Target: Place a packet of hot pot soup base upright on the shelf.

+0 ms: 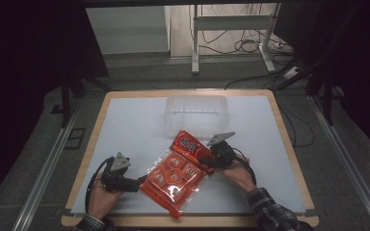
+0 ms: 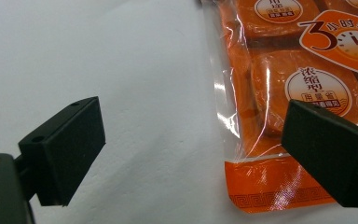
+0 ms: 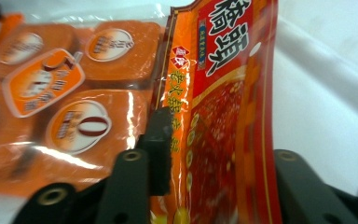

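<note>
An orange snack bag (image 1: 176,175) with a red printed header and several orange blocks inside lies slanted on the white mat (image 1: 125,130). My right gripper (image 1: 206,161) is shut on the bag's red header end (image 3: 214,93), which stands pinched between its jaws (image 3: 214,154). My left gripper (image 1: 139,183) is open at the bag's lower left side. In the left gripper view the bag's clear sealed edge (image 2: 228,116) sits between the wide-apart jaws (image 2: 196,149), nearer the right-hand one.
A clear plastic tub (image 1: 196,111) stands at the back middle of the mat. The wooden table rim (image 1: 289,144) frames the mat. Beyond the table are a desk frame (image 1: 231,33) and floor cables (image 1: 255,45).
</note>
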A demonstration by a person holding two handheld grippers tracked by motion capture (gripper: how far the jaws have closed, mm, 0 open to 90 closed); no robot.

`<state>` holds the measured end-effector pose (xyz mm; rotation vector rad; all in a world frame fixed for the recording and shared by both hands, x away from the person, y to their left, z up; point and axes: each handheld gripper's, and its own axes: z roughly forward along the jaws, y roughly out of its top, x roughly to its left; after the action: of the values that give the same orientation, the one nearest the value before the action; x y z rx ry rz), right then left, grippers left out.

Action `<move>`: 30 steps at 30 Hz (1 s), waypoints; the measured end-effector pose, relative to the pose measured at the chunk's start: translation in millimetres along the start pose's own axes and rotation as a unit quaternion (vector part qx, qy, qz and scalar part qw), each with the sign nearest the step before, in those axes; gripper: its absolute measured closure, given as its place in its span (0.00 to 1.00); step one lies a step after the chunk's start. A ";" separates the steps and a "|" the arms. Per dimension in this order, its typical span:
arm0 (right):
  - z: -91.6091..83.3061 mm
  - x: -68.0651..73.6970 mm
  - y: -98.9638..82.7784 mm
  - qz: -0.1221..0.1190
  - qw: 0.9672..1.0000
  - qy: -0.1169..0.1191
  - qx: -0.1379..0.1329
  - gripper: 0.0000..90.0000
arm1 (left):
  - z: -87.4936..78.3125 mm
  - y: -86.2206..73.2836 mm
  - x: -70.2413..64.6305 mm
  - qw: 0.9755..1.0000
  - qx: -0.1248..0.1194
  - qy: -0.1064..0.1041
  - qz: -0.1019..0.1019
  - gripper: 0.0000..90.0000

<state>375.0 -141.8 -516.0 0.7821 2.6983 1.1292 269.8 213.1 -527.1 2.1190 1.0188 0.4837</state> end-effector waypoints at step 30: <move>-68.8 31.6 49.3 -0.030 0.996 0.037 -0.071 0.99 | -1.4 0.1 1.7 1.000 -0.006 0.009 -0.007 0.07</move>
<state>348.2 -140.4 -429.7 0.6468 2.6431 1.3446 270.1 215.0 -526.1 2.1002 1.0373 0.5012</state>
